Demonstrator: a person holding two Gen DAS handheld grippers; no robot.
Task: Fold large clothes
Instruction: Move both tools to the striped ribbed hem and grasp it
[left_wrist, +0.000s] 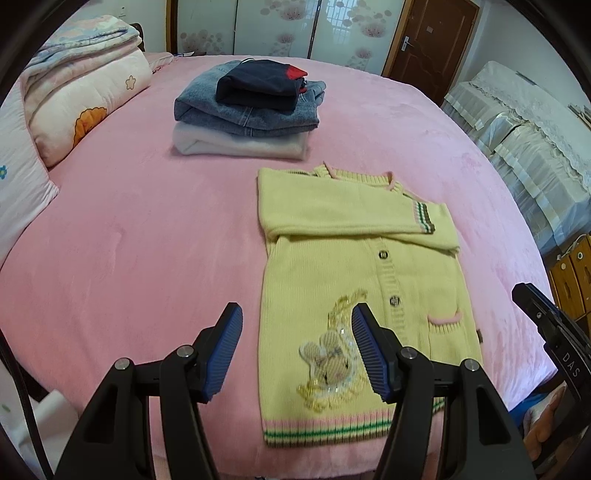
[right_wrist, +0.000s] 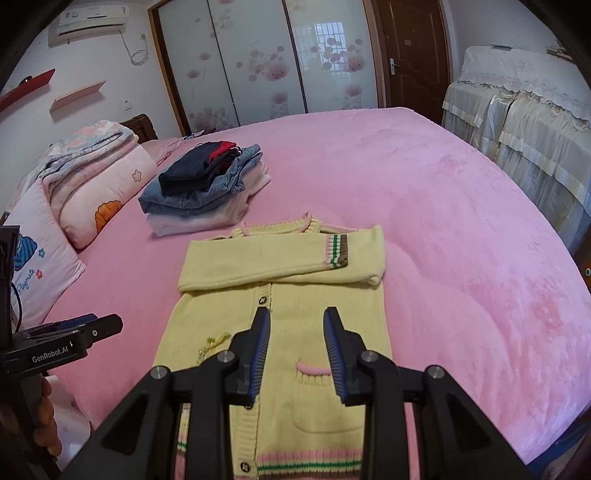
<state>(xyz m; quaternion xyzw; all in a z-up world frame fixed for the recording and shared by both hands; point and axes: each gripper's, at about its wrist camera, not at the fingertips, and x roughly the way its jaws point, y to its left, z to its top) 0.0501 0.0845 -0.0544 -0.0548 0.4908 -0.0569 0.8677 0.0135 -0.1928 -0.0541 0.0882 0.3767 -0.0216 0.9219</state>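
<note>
Sleeves folded across the cardigan (left_wrist: 362, 280) — both grippers, left (left_wrist: 297, 350) and right (right_wrist: 295, 354), gape empty above the hem (left_wrist: 325, 430); next, probably pinch hem, fold upward.

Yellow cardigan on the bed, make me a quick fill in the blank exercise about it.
1. The yellow cardigan lies on a ____ bedspread.
2. Its sleeves are folded across the ____.
3. Both the left gripper and right gripper are ____.
4. The stack of folded clothes is topped by a ____ garment.

Missing: pink; chest; open; navy
</note>
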